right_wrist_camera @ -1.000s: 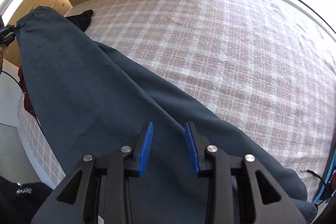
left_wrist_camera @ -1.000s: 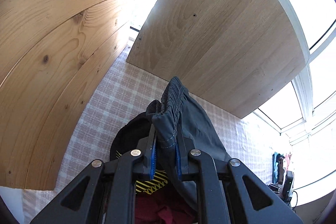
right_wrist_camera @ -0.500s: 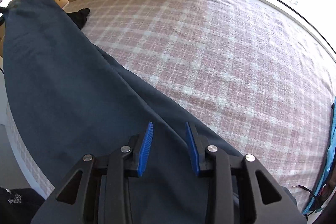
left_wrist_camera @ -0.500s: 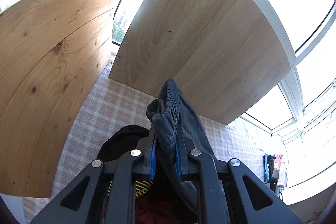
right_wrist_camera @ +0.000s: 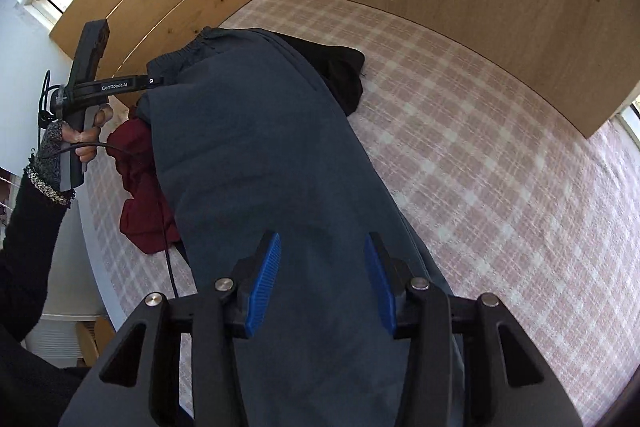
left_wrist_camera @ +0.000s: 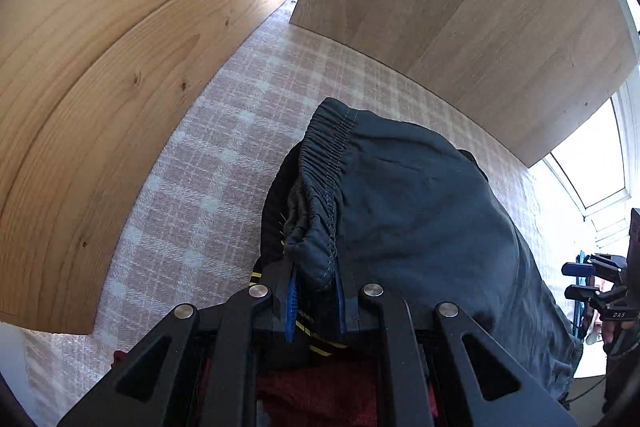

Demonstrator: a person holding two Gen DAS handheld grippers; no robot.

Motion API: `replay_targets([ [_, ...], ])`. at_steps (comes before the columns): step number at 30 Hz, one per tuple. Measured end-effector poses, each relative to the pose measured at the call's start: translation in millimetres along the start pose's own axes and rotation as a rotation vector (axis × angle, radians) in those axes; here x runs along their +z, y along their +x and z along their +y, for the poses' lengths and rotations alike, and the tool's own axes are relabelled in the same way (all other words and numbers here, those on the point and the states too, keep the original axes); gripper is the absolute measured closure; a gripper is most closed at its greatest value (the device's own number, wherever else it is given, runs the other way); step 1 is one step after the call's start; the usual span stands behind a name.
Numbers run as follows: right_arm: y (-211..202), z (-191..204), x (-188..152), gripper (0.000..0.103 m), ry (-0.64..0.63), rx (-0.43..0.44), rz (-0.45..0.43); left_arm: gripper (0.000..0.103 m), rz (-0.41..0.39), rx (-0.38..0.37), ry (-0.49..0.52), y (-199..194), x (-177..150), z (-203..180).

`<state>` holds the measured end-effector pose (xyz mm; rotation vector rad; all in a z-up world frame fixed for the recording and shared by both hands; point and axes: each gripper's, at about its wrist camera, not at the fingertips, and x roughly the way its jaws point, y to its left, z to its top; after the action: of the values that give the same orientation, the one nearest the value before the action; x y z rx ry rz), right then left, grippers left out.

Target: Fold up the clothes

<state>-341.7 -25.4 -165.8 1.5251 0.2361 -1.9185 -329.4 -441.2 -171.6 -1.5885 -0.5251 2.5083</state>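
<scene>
Pinching the elastic waistband of the dark blue trousers [left_wrist_camera: 420, 211], the left tool [left_wrist_camera: 316, 301] is pressed together on the fabric. The trousers stretch from 10 o'clock down to 6 o'clock in the right wrist view, draped over the checked bed cover [right_wrist_camera: 480, 155] — and the right tool [right_wrist_camera: 322, 283] sits spread above them, gripping nothing. A red garment [right_wrist_camera: 140, 195] lies at 9 o'clock.

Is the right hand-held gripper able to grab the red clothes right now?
Probably not directly: the right hand-held gripper is open over the dark trousers, which partly cover the red garment off to its left.
</scene>
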Motion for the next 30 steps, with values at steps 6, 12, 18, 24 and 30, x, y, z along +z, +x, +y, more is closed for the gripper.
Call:
replay_targets([
  [6,28.9,37.1,50.9,0.060,-0.112,0.003,0.008,0.090,-0.103,0.082,0.228,-16.9,7.4,-30.9],
  [12,48.1,44.9,85.7,0.060,-0.110,0.050,0.002,0.090,-0.014,-0.008,0.481,-4.8,-34.0,-93.4],
  [18,55.5,41.4,74.4,0.060,-0.081,0.067,0.029,0.090,-0.044,-0.023,0.436,-8.0,-33.0,-84.0],
  [24,50.1,28.2,45.7,0.060,-0.012,0.081,0.041,0.090,-0.114,0.002,0.266,-25.4,12.4,-40.2],
  [30,33.6,-6.0,-36.8,0.060,0.207,0.097,0.053,0.090,-0.194,-0.145,0.122,-66.7,75.5,-20.8],
])
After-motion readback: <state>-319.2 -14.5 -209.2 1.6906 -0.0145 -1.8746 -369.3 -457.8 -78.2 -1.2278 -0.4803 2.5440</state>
